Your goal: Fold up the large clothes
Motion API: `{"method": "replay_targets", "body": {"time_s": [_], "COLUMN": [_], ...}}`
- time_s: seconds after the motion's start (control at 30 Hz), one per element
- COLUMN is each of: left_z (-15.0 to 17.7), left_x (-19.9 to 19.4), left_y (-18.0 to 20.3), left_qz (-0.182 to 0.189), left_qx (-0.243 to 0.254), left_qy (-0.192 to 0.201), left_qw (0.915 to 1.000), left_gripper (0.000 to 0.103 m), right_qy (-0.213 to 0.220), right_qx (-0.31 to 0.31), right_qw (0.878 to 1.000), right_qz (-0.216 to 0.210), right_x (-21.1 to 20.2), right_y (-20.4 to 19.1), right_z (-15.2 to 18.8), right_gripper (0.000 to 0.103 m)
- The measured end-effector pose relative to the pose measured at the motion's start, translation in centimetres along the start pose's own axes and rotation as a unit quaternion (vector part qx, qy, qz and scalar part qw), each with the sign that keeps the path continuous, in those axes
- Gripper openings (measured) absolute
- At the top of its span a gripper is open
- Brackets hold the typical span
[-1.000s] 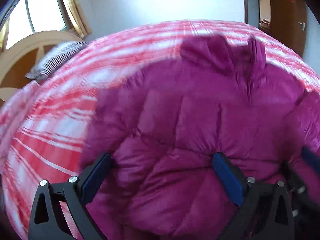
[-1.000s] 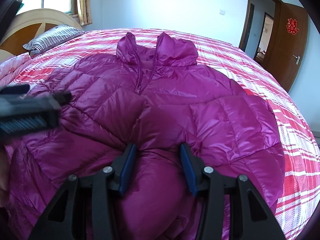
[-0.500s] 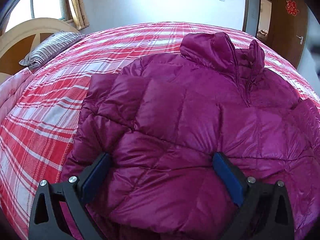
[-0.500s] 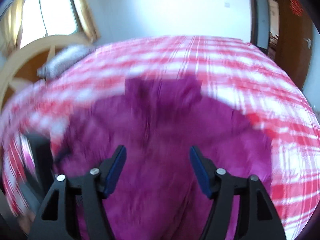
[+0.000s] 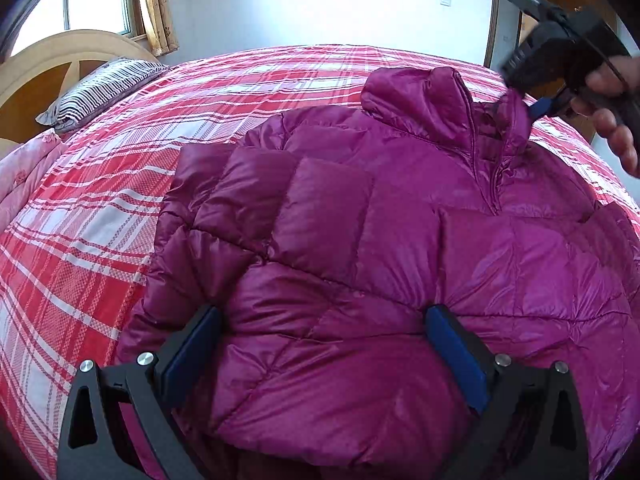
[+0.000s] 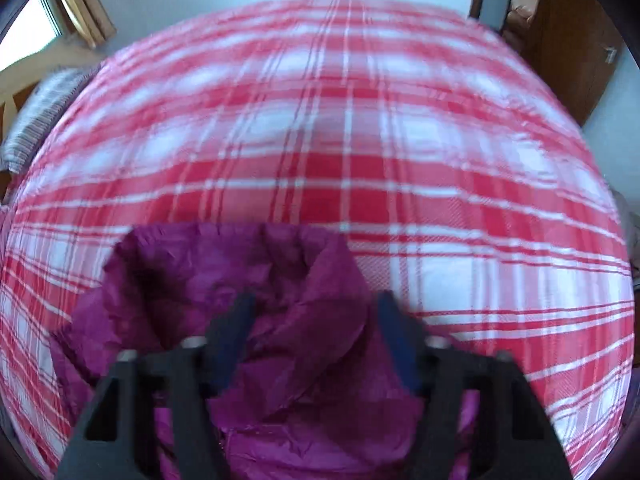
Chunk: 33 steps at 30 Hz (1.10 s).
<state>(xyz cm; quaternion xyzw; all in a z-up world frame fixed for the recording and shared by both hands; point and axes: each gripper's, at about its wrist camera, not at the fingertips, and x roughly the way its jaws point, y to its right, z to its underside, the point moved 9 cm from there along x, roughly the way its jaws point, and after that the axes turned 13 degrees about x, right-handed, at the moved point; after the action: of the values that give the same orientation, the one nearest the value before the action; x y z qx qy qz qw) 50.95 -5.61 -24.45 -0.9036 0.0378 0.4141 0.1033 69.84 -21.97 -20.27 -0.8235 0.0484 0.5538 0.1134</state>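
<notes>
A magenta puffer jacket (image 5: 360, 240) lies front up on the red plaid bed (image 5: 100, 220), both sleeves folded in across its front. My left gripper (image 5: 320, 344) is open, its jaws wide apart over the jacket's lower part. My right gripper (image 6: 312, 328) is open at the jacket's collar (image 6: 240, 272), with the right half of the collar between its jaws. In the left wrist view the right gripper (image 5: 538, 109) sits at the collar (image 5: 440, 100) at the far side, held by a hand.
A striped pillow (image 5: 100, 88) lies at the bed's far left by a wooden headboard (image 5: 52, 64). A window with a curtain (image 5: 156, 8) is behind it. A brown door (image 6: 568, 40) stands at the right. Bare plaid bedspread (image 6: 320, 120) stretches beyond the collar.
My right gripper has let go of the jacket's lower front, opened, and moved up to the collar. My left gripper has stayed open over the lower part.
</notes>
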Motion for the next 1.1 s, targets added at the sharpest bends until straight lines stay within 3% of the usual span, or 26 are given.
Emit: {"method": "replay_targets", "body": {"time_s": [0.07,0.2,0.37,0.5,0.67,0.8,0.87,0.93,1.0,1.1], "left_z": [0.0,0.0,0.0,0.0,-0.9,-5.2,-8.2,-11.0,-13.4,-14.9], "left_x": [0.0,0.0,0.0,-0.2,-3.2,-8.5,-9.1,-7.5,-4.5,0.4], "left_y": [0.0,0.0,0.0,-0.1,-0.6,-1.9,-2.6,-2.7,-2.5,-1.2], "left_qz": [0.000,0.000,0.000,0.003,0.019,0.024,0.030,0.039,0.026,0.030], "left_qx": [-0.001,0.000,-0.001,-0.004,-0.005,0.008,0.010,0.024,0.042,0.077], "left_qy": [0.000,0.001,0.001,0.004,0.037,0.101,0.112,0.102,0.082,0.033], "left_qw": [1.0000,1.0000,1.0000,1.0000,0.9991,0.9946,0.9932,0.9937,0.9954,0.9960], "left_gripper": [0.102,0.102,0.102,0.102,0.102,0.102,0.102,0.102,0.102,0.102], "right_qy": [0.032,0.106,0.162,0.172,0.176,0.185,0.184,0.183,0.182,0.180], "right_qx": [-0.027,-0.105,-0.154,-0.148,-0.117,-0.106,-0.099,-0.096,-0.097,-0.095], "right_qw": [0.999,0.989,0.974,0.973,0.977,0.977,0.978,0.978,0.978,0.979], "right_qz": [0.002,0.006,0.027,0.040,0.022,0.009,0.001,-0.003,-0.005,-0.010], "right_x": [-1.2,-4.7,-5.0,-3.3,-1.7,-2.1,-2.0,-1.8,-1.6,-1.6], "right_y": [0.0,-0.1,1.9,4.3,5.9,5.6,5.6,5.6,5.6,5.6], "right_z": [0.2,2.2,4.6,5.8,6.1,5.6,5.2,5.4,5.6,5.6], "right_gripper": [0.022,0.019,0.016,0.014,0.014,0.014,0.014,0.014,0.014,0.014]}}
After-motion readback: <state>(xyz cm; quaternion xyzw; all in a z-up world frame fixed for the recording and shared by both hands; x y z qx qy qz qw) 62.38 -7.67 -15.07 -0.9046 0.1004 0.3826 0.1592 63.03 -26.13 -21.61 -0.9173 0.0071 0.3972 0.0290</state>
